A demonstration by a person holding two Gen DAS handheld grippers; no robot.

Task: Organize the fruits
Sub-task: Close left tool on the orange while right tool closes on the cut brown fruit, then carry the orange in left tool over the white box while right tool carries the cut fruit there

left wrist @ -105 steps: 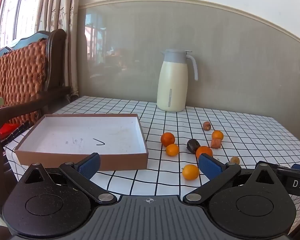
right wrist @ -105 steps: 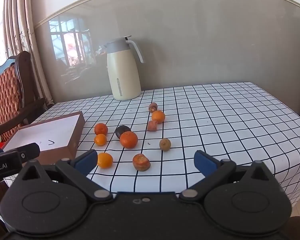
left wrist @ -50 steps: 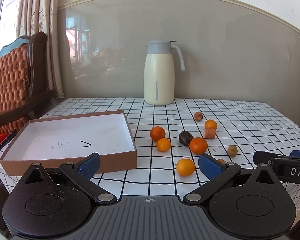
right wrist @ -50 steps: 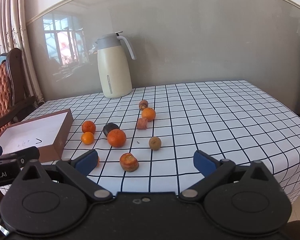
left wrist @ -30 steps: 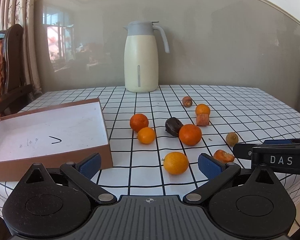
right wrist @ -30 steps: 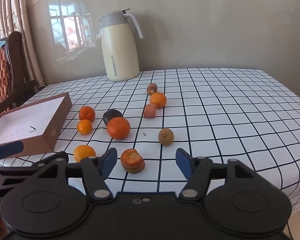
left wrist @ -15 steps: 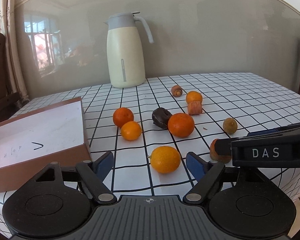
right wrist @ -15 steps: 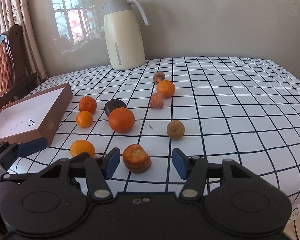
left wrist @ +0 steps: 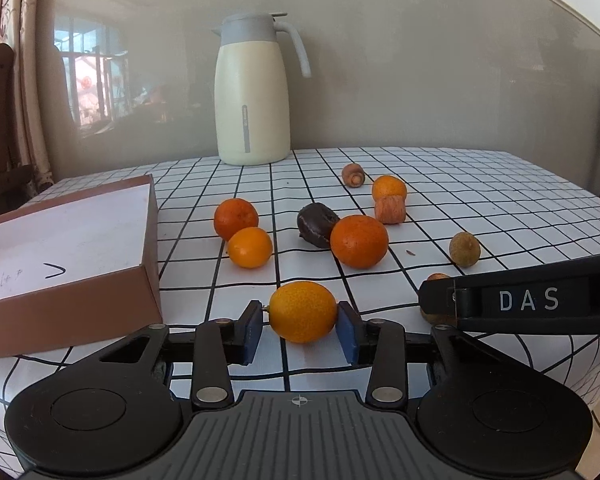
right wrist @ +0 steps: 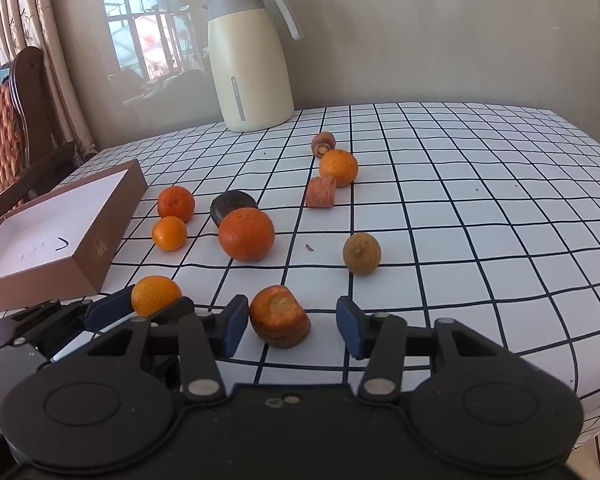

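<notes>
Left hand-held gripper (left wrist: 302, 327) just closed onto yellow fruit (left wrist: 302, 311), right hand-held gripper (right wrist: 292, 324) narrowing, half-hiding bitten fruit (left wrist: 436, 278)

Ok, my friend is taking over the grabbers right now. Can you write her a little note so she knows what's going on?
Left gripper: jaws have just been closing on the yellow-orange fruit; the right pad touches it, the stem meets the left pad. It is not lifted yet.
Right gripper: open, jaws have just been closing around the bitten orange piece, with gaps on both sides.
Box: on the left of the table, nothing in it yet.
Other fruits lie loose in the middle of the table, in front of the jug.
Done: nothing sorted.
Left: probably finish both grips, carry the fruits to the box, then fetch the rest.
</notes>
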